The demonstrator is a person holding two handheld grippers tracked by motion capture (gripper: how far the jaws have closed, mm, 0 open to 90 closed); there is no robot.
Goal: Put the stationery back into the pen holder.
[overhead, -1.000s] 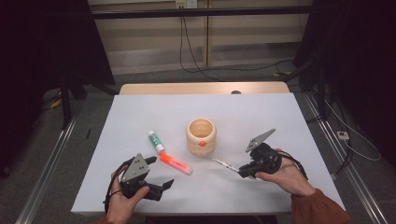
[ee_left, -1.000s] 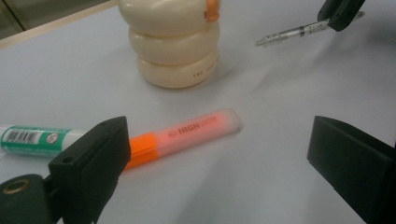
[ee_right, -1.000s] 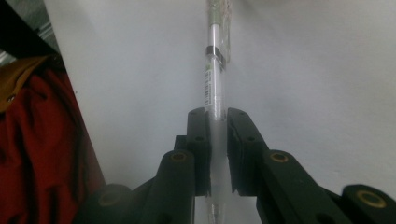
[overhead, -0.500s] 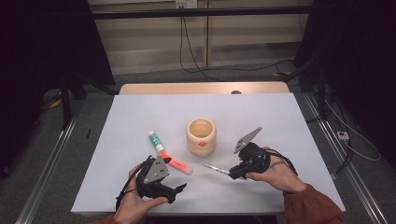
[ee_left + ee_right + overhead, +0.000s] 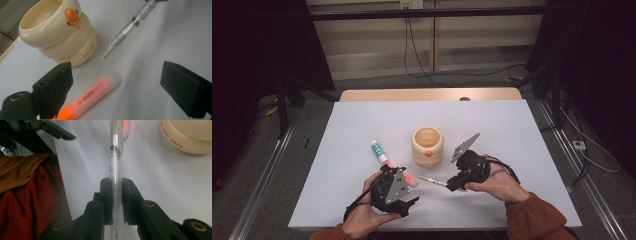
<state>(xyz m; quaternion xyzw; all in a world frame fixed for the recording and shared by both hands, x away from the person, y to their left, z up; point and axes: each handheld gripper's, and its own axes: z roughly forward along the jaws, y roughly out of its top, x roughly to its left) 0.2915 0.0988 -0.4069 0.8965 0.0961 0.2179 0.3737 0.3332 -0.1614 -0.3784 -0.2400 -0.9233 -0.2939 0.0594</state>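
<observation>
step: right claw (image 5: pixel 116 195) clamped on clear pen (image 5: pixel 115 157), held low near worktop's near edge | left claw (image 5: pixel 120 92) wide over orange highlighter (image 5: pixel 96 95) beside duck cup (image 5: pixel 427 145) | next: likely lift pen, tip into cup

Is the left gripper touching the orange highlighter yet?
Apart. In the left gripper view the left gripper stands wide open, and the orange highlighter lies on the table between the jaws, white surface showing between it and the right jaw.
</observation>
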